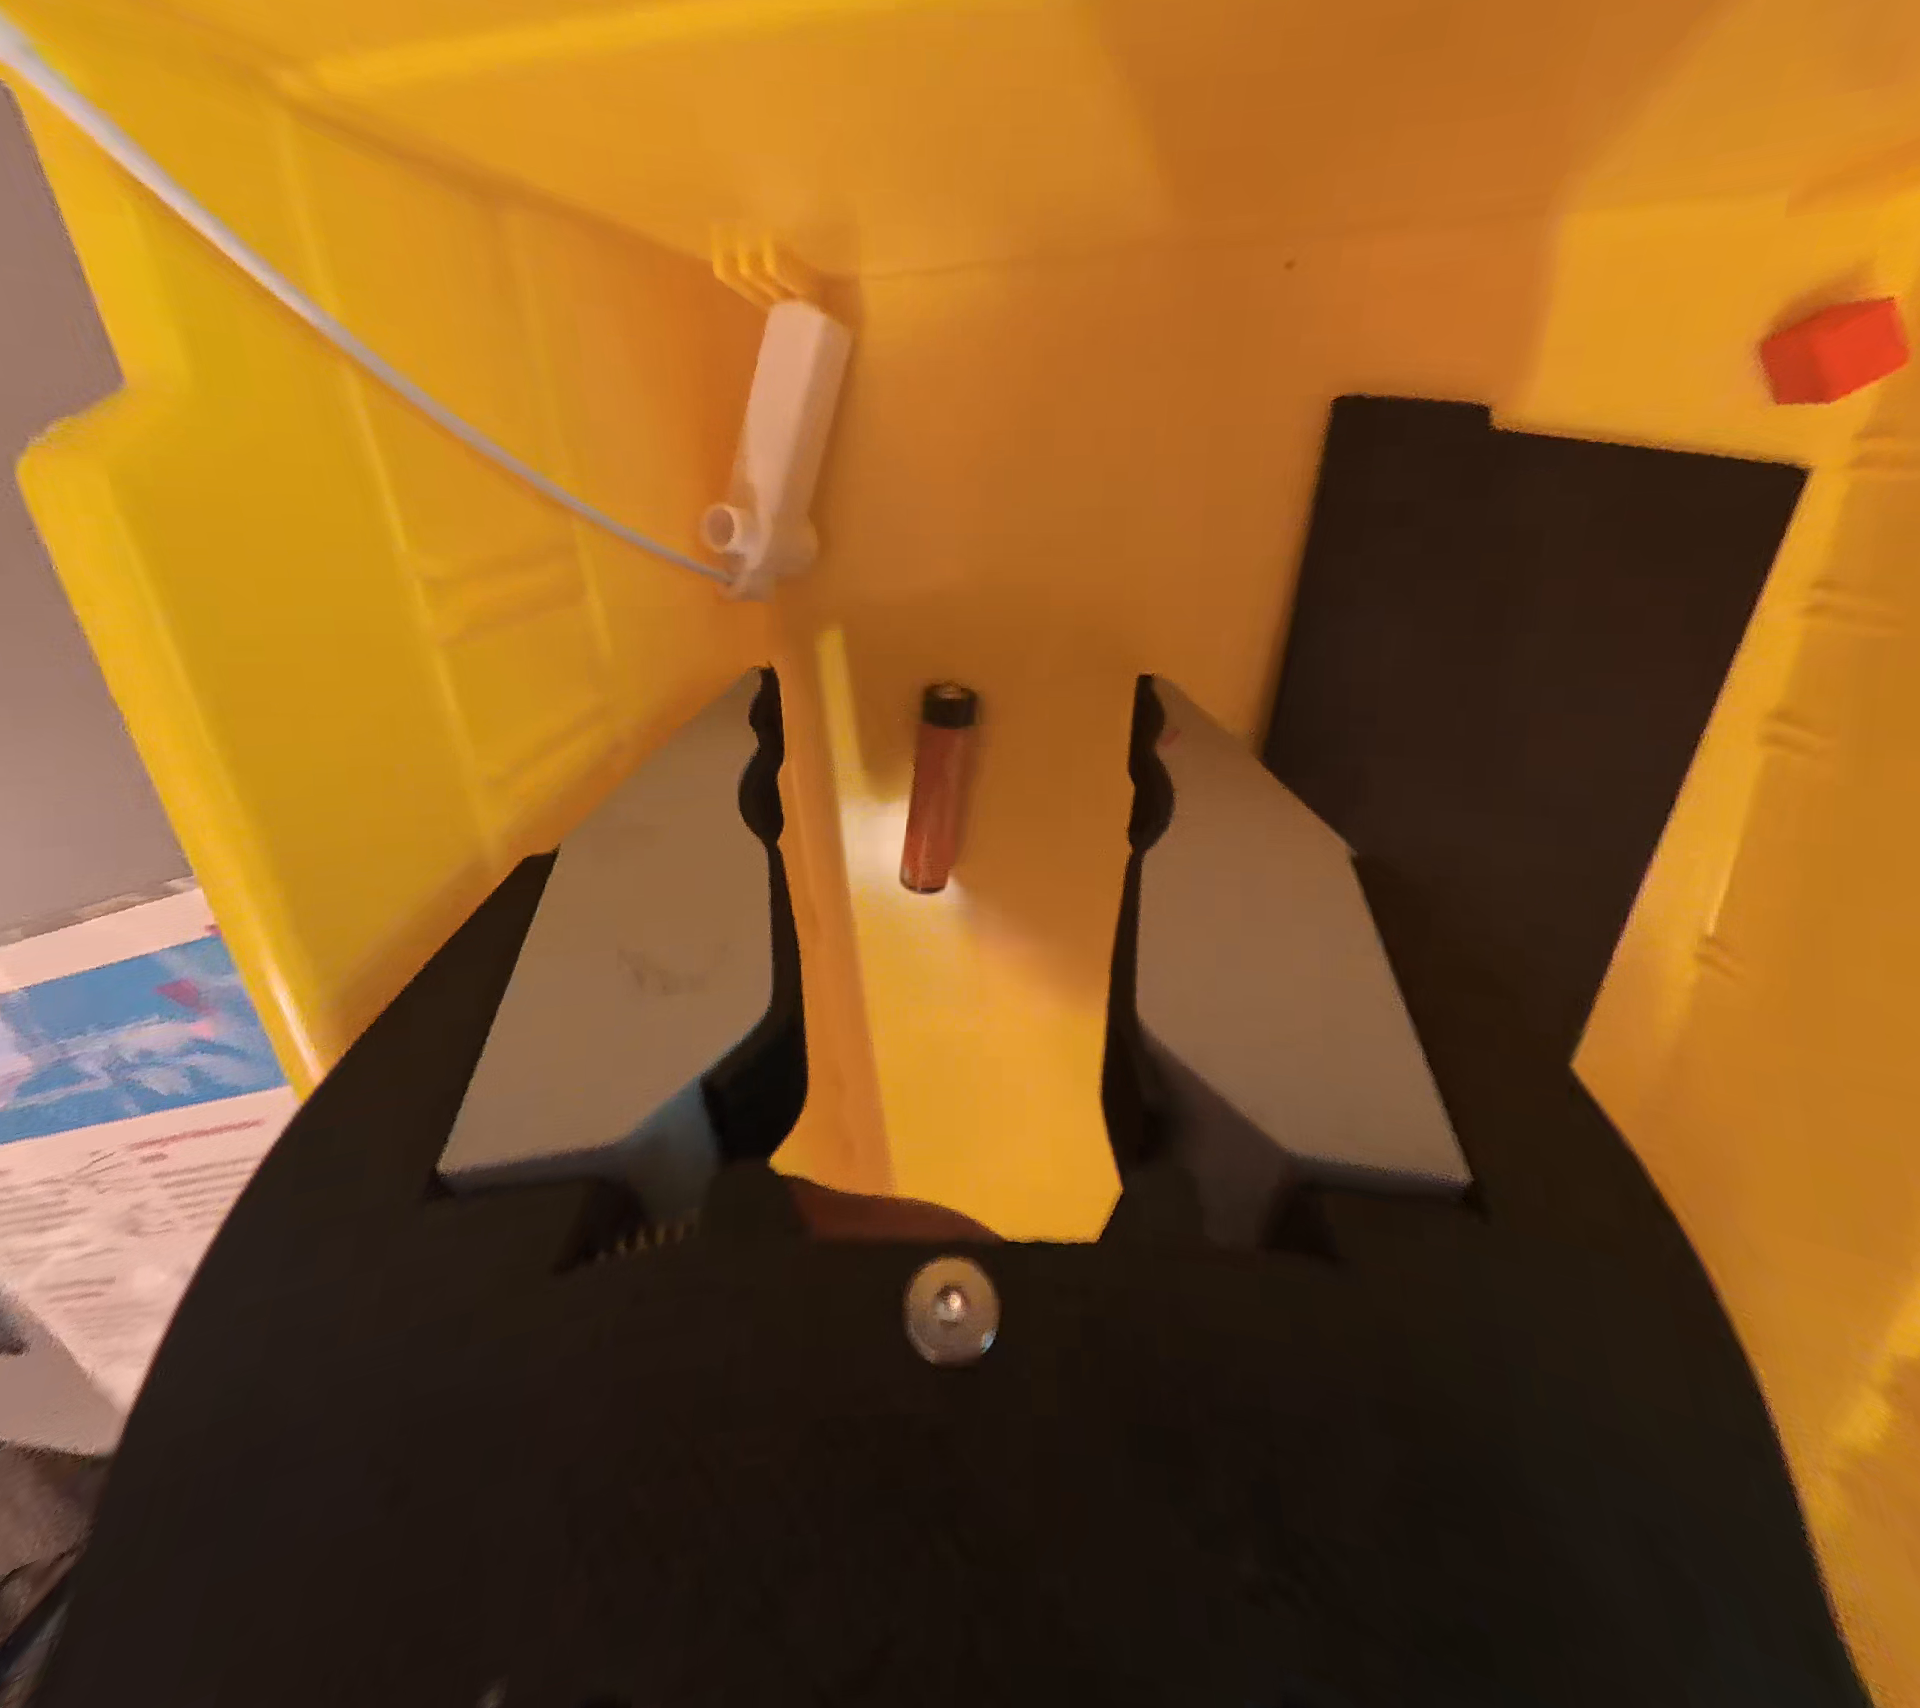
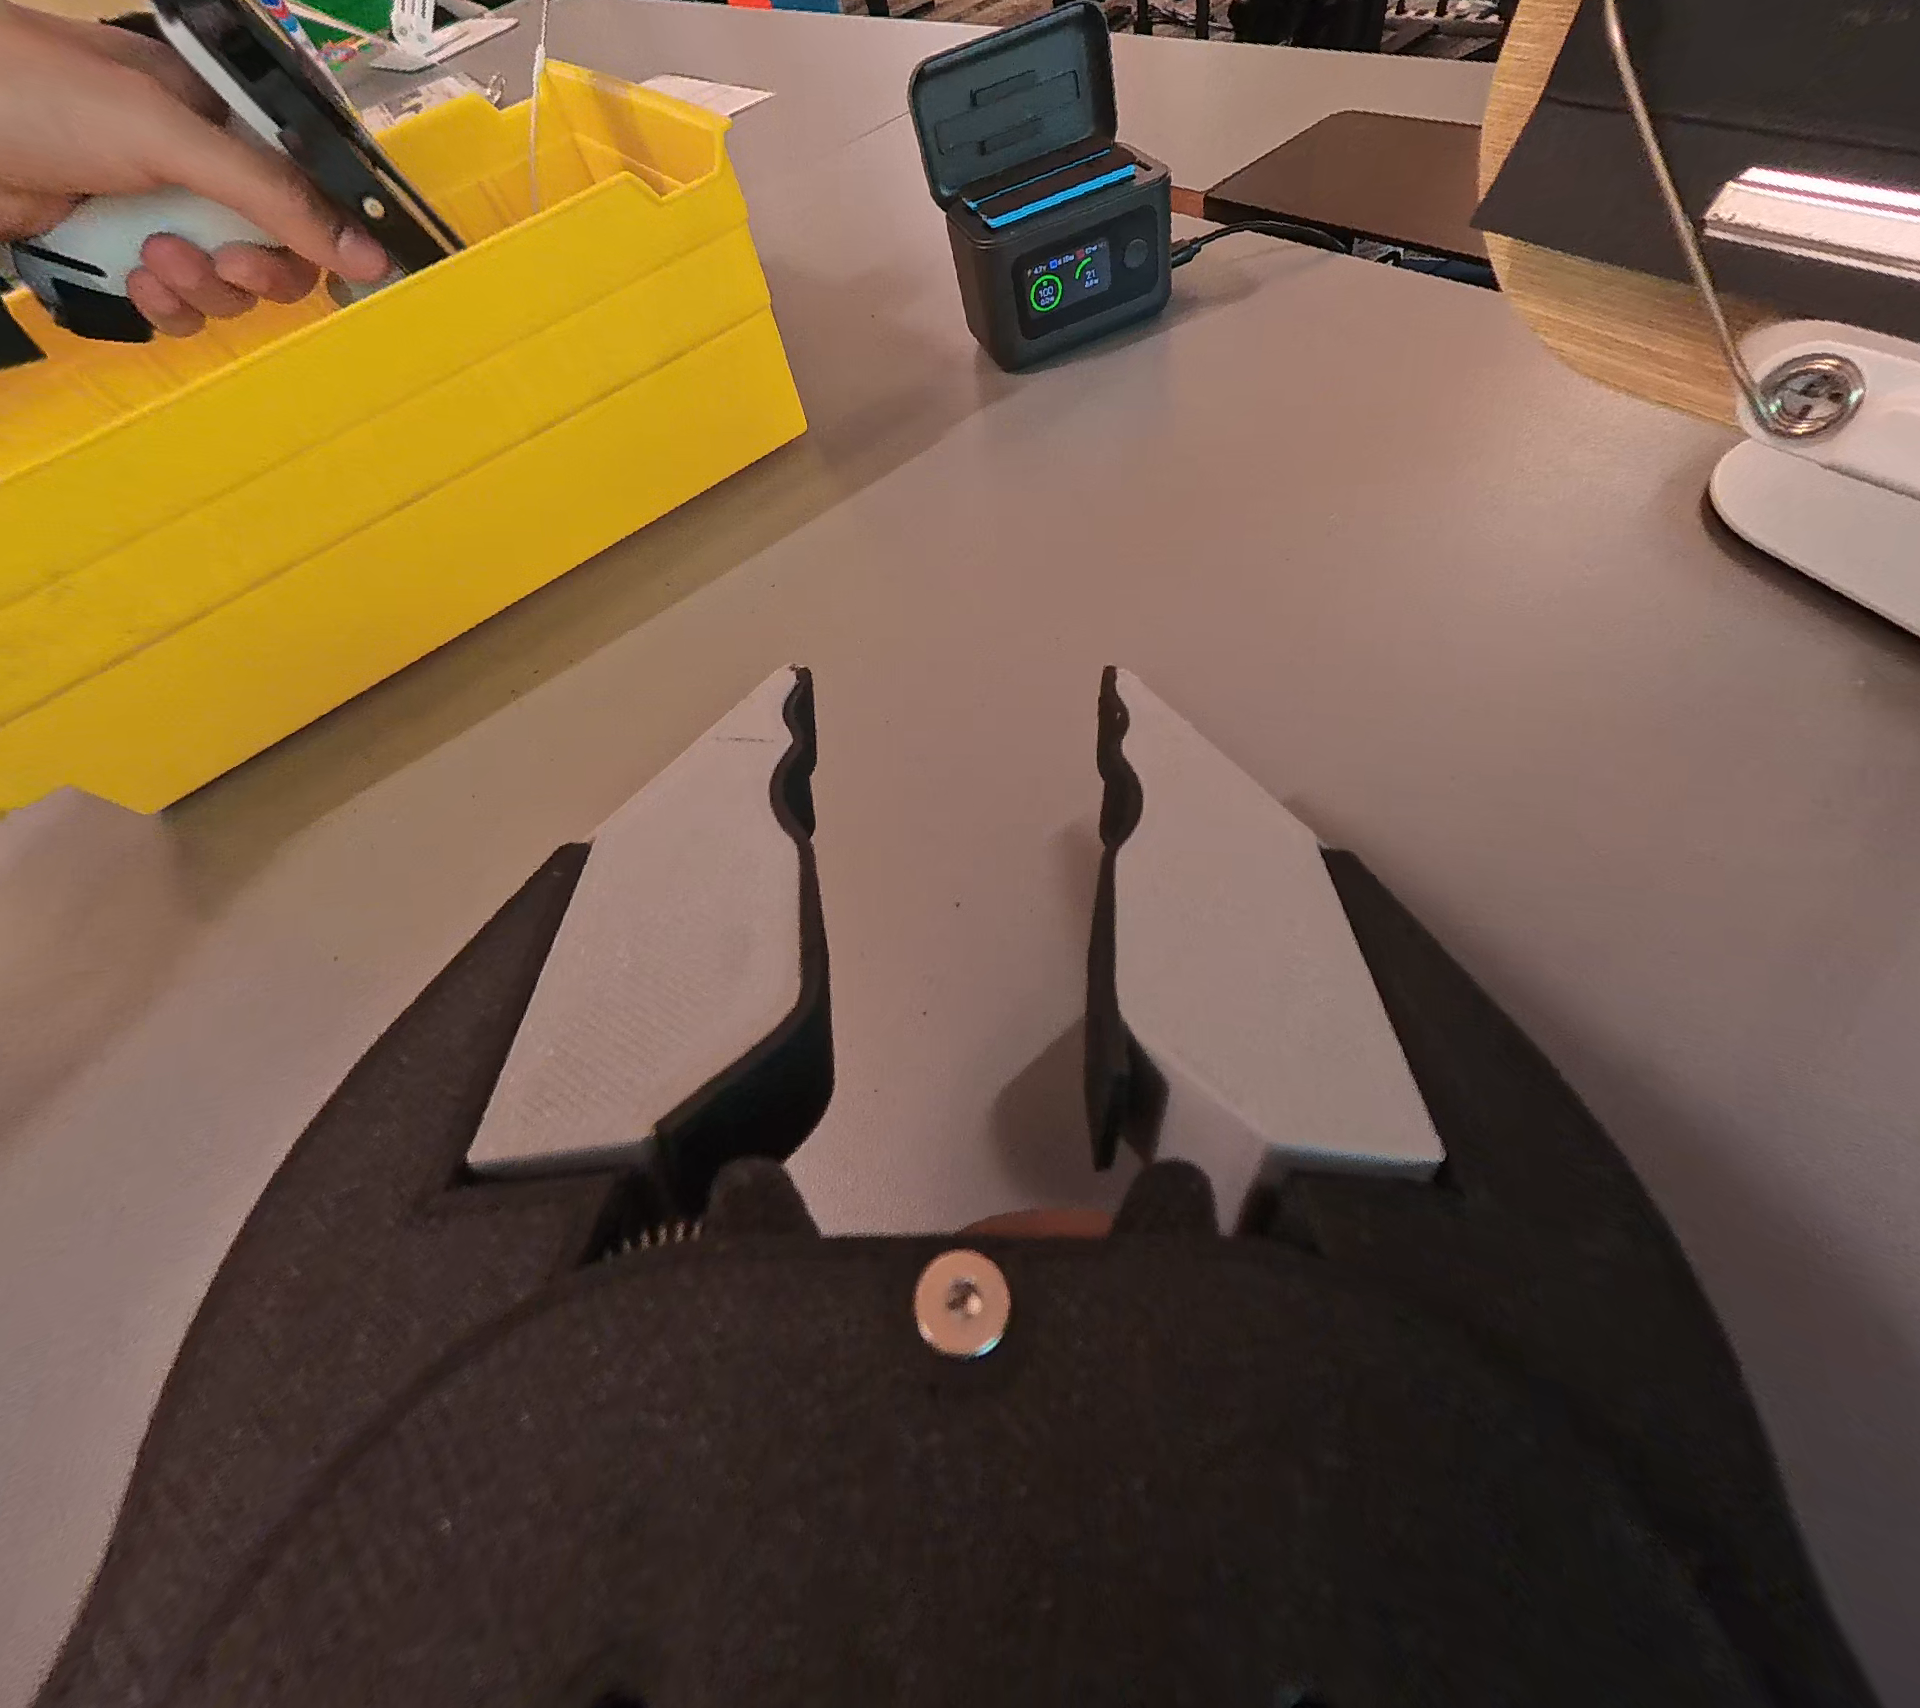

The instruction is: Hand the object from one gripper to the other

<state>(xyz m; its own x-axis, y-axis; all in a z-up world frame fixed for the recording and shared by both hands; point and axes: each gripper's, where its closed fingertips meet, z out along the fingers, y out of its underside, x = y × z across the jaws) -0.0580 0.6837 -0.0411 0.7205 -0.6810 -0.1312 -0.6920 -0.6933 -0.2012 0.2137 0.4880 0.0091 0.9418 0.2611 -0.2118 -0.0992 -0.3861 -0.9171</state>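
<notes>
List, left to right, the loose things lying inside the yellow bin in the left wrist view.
White plastic tag on a thin white cord → small brown cylindrical battery with a black end → flat black rectangular slab → small orange-red block.

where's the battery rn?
Left wrist view: battery lies on the yellow bin floor, between the open left gripper fingers, white tag beyond, black card right.

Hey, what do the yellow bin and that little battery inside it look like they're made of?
Yellow bin: looks like moulded plastic, smooth and semi-glossy, with ribbed walls and soft reflections. Battery: probably a metal cell in a shiny copper-and-black wrap, judging by the bright glint along its side; the wrap's own material can't be told.
</notes>
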